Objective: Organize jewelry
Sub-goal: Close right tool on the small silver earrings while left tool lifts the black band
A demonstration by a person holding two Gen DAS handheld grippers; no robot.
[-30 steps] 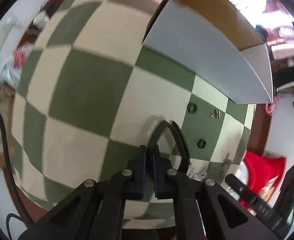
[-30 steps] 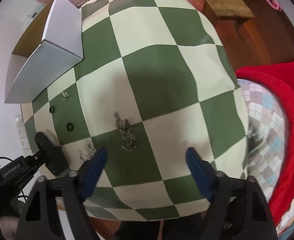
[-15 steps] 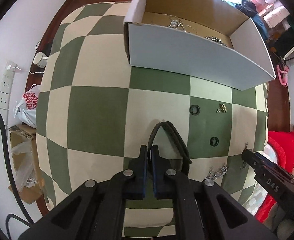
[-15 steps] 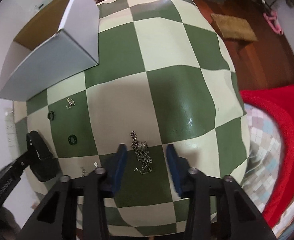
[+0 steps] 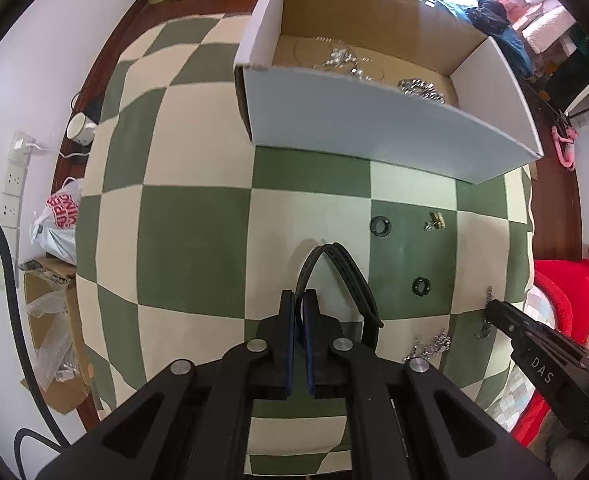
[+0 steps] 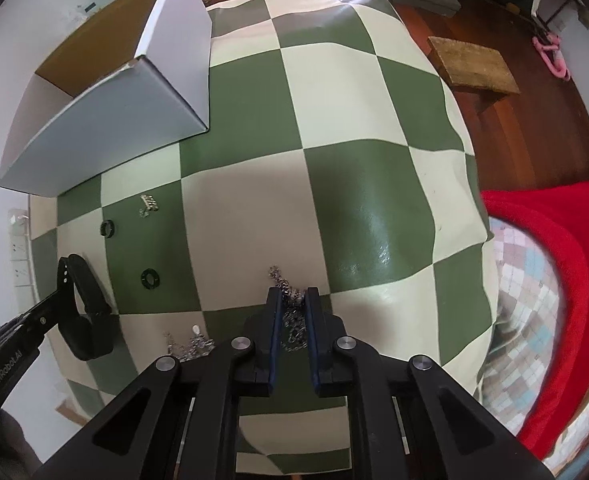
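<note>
Jewelry lies scattered over the counter (image 6: 374,128), which wears a green-and-cream checked cloth. A silver link chain (image 6: 290,312) sits at the near edge of a green square, and the right tongs (image 6: 293,300) point down over it with the jaws closing, the chain bunched between the blue pads. Whether the pads already press on it cannot be told.

The left tongs (image 5: 299,300) are fully closed on a black looped cord bracelet (image 5: 346,276), whose loop stands up off the cloth beyond the fingertips.

Two small dark green rings (image 5: 379,225) (image 5: 420,286) rest well apart on one green square, with a small gold-coloured clasp piece (image 5: 434,221) just beside the farther ring. More silver chain pieces (image 5: 430,346) lie near the counter's front edge.

At the far side stands an open white cardboard box with a brown inside (image 5: 374,128); silver chains (image 5: 420,88) already lie on its floor.
</note>
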